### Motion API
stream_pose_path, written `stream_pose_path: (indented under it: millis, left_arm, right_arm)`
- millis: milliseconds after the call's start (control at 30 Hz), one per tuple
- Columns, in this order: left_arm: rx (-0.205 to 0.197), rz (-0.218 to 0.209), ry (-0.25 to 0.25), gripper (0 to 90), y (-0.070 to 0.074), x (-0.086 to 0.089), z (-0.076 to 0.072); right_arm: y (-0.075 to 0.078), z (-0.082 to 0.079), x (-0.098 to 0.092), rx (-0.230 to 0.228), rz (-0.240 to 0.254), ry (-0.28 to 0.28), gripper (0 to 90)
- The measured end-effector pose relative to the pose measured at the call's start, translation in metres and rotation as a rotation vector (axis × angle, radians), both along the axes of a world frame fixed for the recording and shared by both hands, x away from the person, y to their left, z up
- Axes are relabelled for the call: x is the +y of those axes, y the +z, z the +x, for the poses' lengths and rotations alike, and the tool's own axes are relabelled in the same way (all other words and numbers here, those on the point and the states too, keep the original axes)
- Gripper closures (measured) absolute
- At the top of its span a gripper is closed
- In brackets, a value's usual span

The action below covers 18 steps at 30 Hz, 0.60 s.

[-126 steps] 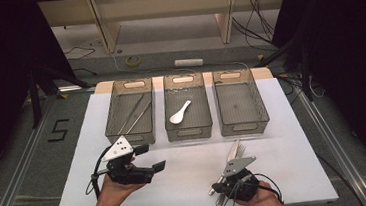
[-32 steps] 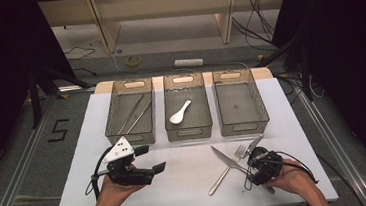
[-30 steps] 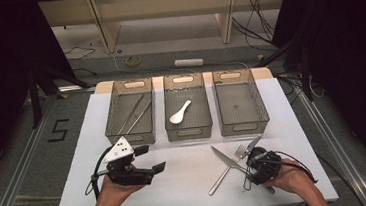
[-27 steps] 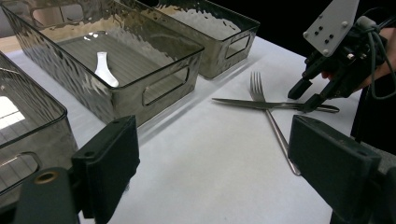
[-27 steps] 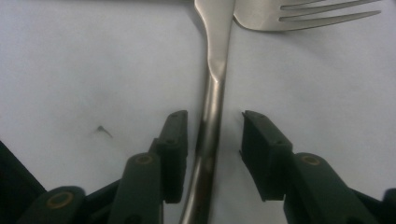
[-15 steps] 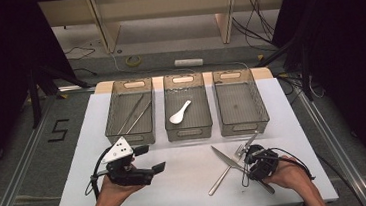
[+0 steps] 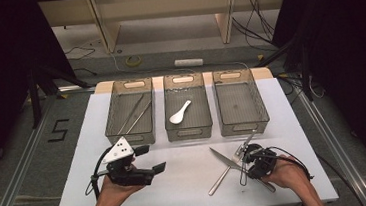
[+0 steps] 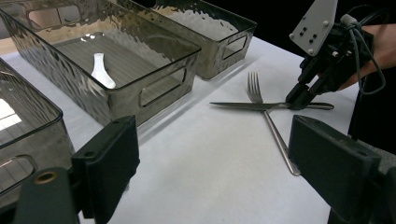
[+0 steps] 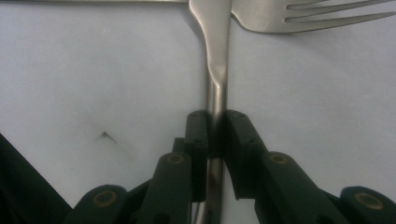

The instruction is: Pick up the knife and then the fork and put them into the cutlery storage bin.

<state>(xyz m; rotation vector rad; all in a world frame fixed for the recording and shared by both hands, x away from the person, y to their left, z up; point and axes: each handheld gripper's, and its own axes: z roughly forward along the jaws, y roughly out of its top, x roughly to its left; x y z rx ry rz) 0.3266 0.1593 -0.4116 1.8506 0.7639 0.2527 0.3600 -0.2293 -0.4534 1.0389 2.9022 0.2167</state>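
Right gripper (image 9: 215,128) has just been closing and now clamps the knife (image 9: 217,56) handle; the high view adds the fork (image 7: 229,166) crossing that knife. Left gripper (image 8: 215,163) gapes open.

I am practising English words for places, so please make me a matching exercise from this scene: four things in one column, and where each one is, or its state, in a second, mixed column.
Things:
1. white spoon
2. metal chopsticks
3. fork
4. right-hand bin

Place or state:
A. has nothing inside
B. in the left-hand bin
C. on the white table, crossed with the knife
D. in the middle bin

Pairs: 1-D, 2-B, 3-C, 4-A
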Motion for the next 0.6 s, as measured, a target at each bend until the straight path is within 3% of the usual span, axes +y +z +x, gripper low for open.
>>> stream_pose_path:
  millis: [233, 600]
  left_arm:
    - [-0.001, -0.001, -0.002, 16.1, 0.0003, 0.0002, -0.0003]
    - [0.002, -0.002, -0.001, 16.2, 0.0002, 0.0004, 0.0001]
  right_arm:
    - [0.0005, -0.0014, 0.0012, -0.017, -0.005, 0.034, 80.7]
    - [0.0028, 0.0006, -0.0072, -0.016, 0.065, 0.023, 80.7]
